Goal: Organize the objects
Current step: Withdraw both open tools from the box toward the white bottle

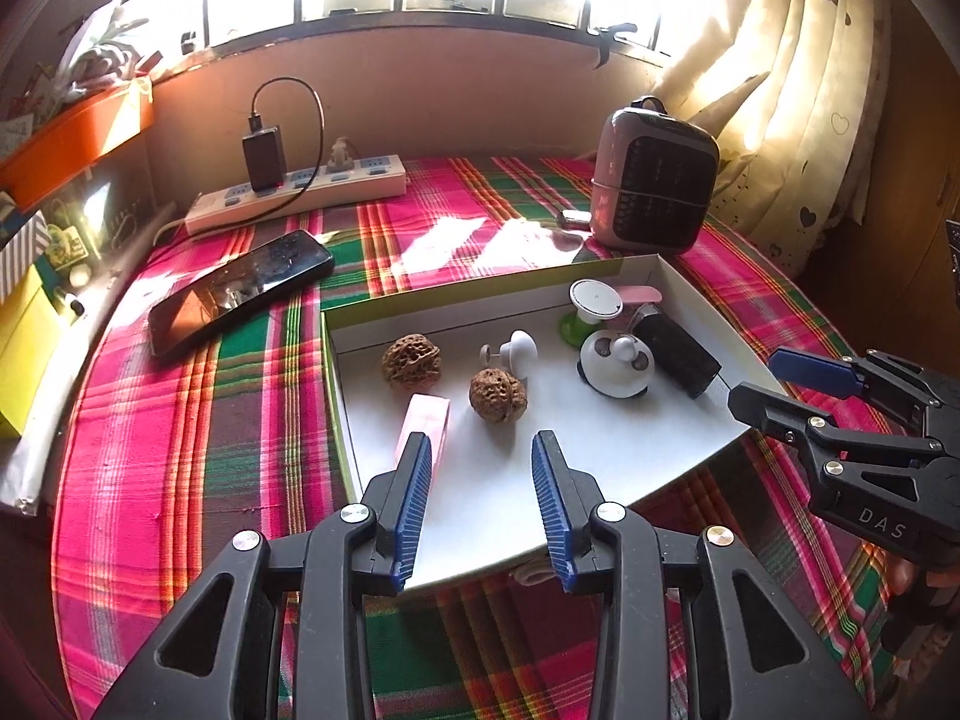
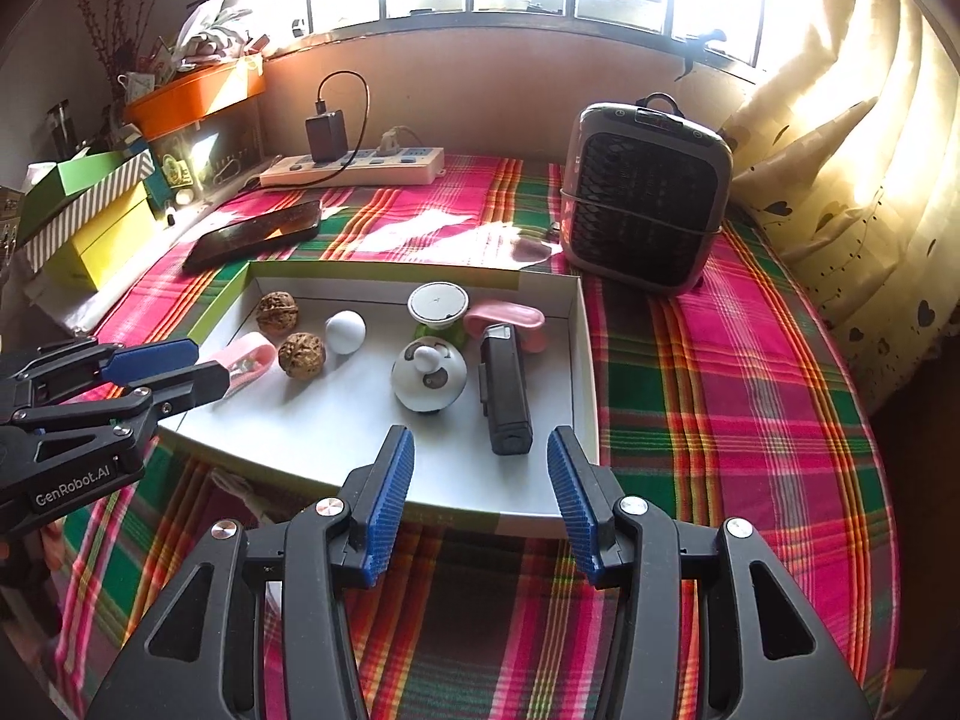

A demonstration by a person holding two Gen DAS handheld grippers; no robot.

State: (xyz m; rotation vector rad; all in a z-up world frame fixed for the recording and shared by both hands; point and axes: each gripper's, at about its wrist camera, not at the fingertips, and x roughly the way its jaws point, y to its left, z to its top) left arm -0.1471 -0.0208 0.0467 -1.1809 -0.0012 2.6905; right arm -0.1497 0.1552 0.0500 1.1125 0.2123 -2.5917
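A shallow white tray (image 1: 708, 300) with a green rim lies on the desk (image 1: 198, 420), which is covered with a plaid cloth. Inside the tray there are two walnuts (image 1: 413, 360), a pink clip (image 1: 423, 420) at the left side, a small white knob (image 1: 516, 349), a round white toy (image 1: 615, 369), a black rectangular device (image 1: 678, 351) and a green stand with a white disc (image 1: 591, 306). A pink curved piece (image 2: 510, 321) lies at the far right wall of the tray.

The left hand-held gripper (image 1: 483, 450) is above the near part of the tray, with its jaws apart and nothing between them. The right hand-held gripper (image 2: 480, 450) is above the near right part, also with jaws apart and empty.

Behind the tray lie a black phone (image 1: 240, 291), a power strip (image 1: 300, 192) and a small heater (image 1: 651, 180).
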